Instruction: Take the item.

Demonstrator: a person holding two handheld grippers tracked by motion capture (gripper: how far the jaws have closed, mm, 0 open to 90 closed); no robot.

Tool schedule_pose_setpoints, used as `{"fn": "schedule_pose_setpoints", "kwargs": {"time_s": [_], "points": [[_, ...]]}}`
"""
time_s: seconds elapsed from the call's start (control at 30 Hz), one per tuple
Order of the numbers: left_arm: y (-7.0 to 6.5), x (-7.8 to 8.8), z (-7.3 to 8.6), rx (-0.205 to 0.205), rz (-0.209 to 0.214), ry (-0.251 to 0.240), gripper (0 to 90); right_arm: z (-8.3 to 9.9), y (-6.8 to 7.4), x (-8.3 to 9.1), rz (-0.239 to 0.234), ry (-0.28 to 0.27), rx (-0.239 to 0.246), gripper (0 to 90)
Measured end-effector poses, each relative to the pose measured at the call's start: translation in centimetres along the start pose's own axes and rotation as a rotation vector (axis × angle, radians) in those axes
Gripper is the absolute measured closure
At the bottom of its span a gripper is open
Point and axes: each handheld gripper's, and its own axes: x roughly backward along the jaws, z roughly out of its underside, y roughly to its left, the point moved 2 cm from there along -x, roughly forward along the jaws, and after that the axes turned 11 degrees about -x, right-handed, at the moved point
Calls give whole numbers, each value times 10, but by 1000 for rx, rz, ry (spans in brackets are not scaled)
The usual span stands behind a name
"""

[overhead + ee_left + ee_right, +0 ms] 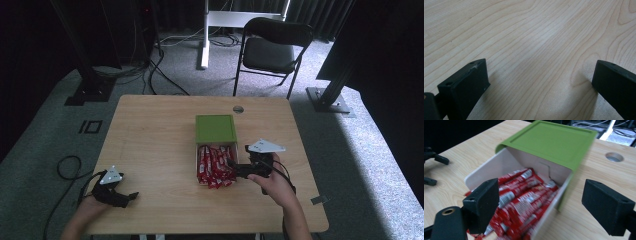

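In the high view, the person's left hand (95, 202) rests at the near left corner of the wooden table (150, 130), holding the left gripper (131, 196) low over the wood with its jaws pointing right, toward the middle of the table. The right hand (274, 184) reaches in from the near right edge and holds the right gripper (231, 164) with its jaws pointing left, tips at the right side of a drawer (216, 161) pulled out toward the person from a green box (215, 128). The drawer is full of red packets (212, 167), and some spill over its near end onto the table. A folding chair (272, 47) stands on the floor beyond the far edge.

In the left gripper view, the two black jaws stand wide apart with bare wood grain between and ahead of them; nothing is held.

In the right gripper view, the jaws are spread wide and empty. Just ahead, the white drawer lies between them, its right wall running toward the gap. Red packets are heaped inside, reaching behind the left jaw. The green box lies beyond, covering the drawer's far end. A round hole (614, 157) in the table lies ahead to the right.
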Motion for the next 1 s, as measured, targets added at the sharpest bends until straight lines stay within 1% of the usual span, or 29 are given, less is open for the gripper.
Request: {"fn": "schedule_pose_setpoints", "kwargs": {"time_s": [0.07, 0.1, 0.13, 0.17, 0.23, 0.27, 0.3, 0.33, 0.4, 0.43, 0.5, 0.53, 0.57, 0.6, 0.63, 0.67, 0.73, 0.77, 0.83, 0.87, 0.9, 0.93, 0.97, 1.0], "points": [[0, 0, 0, 0, 0, 0, 15, -2, 6, -6, -8, 11, 10, 158], [0, 0, 0, 0, 0, 0, 15, -2, 6, -6, -8, 11, 10, 158], [0, 0, 0, 0, 0, 0, 15, -3, 11, -12, -19, 18, 16, 158], [0, 0, 0, -1, 0, 0, 15, -3, 13, -15, -24, 21, 17, 158], [0, 0, 0, 0, 0, 0, 15, -4, 15, -19, -26, 27, 21, 158], [0, 0, 0, -1, 0, 0, 15, -4, 20, -26, -32, 39, 24, 158], [0, 0, 0, -1, 0, 0, 15, -4, 20, -26, -32, 39, 24, 158], [0, 0, 0, 0, 0, -1, 15, -4, 23, -33, -34, 50, 28, 158], [0, 0, 0, 0, 0, -1, 15, -4, 24, -35, -34, 52, 29, 161], [0, 0, 0, 0, 0, 0, 15, -4, 27, -42, -35, 63, 29, 176], [0, 0, 0, -1, 0, 0, 15, -4, 28, -44, -33, 65, 26, 177], [0, 0, 0, -1, -1, 0, 15, -4, 29, -50, -29, 73, 31, 213], [0, 0, 0, -1, -1, 0, 15, -4, 29, -50, -29, 73, 31, 213], [0, 0, 0, -1, -1, 0, 15, -4, 29, -52, -23, 71, 18, 217], [0, 0, 0, -1, -1, -1, 15, -3, 30, -56, -18, 76, 21, 250], [0, 0, 0, 1, -1, -1, 15, -3, 30, -57, -15, 80, 14, 273], [0, 0, 0, 0, -1, -1, 15, -3, 30, -59, -9, 83, 12, 282], [0, 0, 0, 0, -1, -1, 15, -3, 30, -63, -6, 78, 13, 310], [0, 0, 0, 0, -1, -1, 15, -3, 30, -64, 1, 79, 16, 318], [0, 0, 0, -2, 0, 0, 15, -2, 29, -67, -9, 104, -11, 440], [0, 0, 0, -2, 0, 0, 15, -2, 29, -68, -20, 141, -34, 424], [0, 0, 0, -2, 0, 0, 16, -2, 29, -68, -20, 141, -34, 424], [0, 0, 0, -2, 0, 1, 15, -1, 28, -71, 5, 146, -43, 460], [0, 0, 0, -2, 0, 1, 15, -1, 28, -72, 32, 153, -37, 477]]}}
